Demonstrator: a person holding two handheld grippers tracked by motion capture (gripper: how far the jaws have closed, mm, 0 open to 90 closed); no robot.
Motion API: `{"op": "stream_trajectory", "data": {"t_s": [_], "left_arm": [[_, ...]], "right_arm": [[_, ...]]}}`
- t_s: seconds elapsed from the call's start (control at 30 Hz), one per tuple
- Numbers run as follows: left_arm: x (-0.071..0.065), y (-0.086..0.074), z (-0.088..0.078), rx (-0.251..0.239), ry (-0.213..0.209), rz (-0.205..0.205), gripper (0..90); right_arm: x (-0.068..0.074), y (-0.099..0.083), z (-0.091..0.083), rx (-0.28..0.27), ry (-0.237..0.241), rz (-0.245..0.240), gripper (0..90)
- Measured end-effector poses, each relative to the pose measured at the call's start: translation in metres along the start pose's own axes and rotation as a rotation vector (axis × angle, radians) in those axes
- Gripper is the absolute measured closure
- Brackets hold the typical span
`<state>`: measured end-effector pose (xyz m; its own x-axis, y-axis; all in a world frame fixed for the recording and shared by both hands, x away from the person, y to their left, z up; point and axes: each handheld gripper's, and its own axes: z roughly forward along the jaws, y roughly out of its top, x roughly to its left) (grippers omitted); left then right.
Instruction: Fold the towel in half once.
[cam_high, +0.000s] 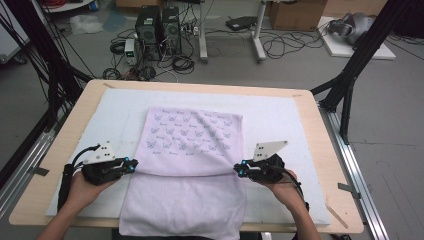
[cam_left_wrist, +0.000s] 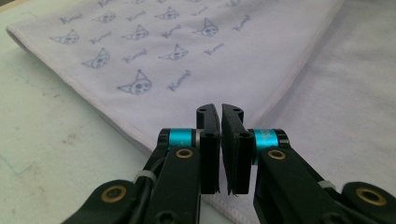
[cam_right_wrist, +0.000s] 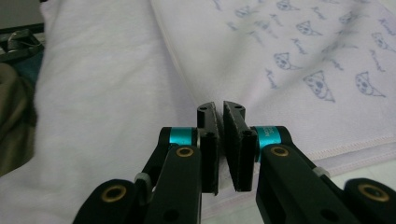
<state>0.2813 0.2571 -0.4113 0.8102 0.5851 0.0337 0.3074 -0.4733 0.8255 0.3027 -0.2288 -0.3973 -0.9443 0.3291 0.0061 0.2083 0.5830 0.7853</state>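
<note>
— So, how does the towel (cam_high: 192, 165) look?

— Pale lilac, lying in the middle of the white mat (cam_high: 280, 120) on the wooden table (cam_high: 320, 150). Its far part is folded over towards the person, showing a side printed with small blue cat faces and words; the plain near part hangs past the table's front edge.

— And the tongs?

— The left gripper (cam_high: 134, 164) is pinched on the fold's left edge, the right gripper (cam_high: 239, 170) on its right edge. In both gripper views the jaws stand almost together, with the towel's hem running in between them, so each is clamped on the cloth.

— How are the hands placed?

— The left hand (cam_high: 85, 187) and right hand (cam_high: 285, 187) come in from the near side, forearms angled inward, each gripper lying roughly level and pointing in at the towel from its own side.
</note>
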Motion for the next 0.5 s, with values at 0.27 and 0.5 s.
{"op": "stream_trajectory", "data": {"t_s": [0.27, 0.5], "left_arm": [[-0.003, -0.01, 0.01, 0.054, -0.015, 0.014, 77.5], [0.006, -0.006, 0.038, 0.105, -0.046, 0.01, 63.8]], "right_arm": [[0.01, -0.007, 0.004, 0.043, 0.015, -0.015, 85.0], [0.0, -0.015, 0.015, 0.067, 0.027, 0.024, 85.0]]}}
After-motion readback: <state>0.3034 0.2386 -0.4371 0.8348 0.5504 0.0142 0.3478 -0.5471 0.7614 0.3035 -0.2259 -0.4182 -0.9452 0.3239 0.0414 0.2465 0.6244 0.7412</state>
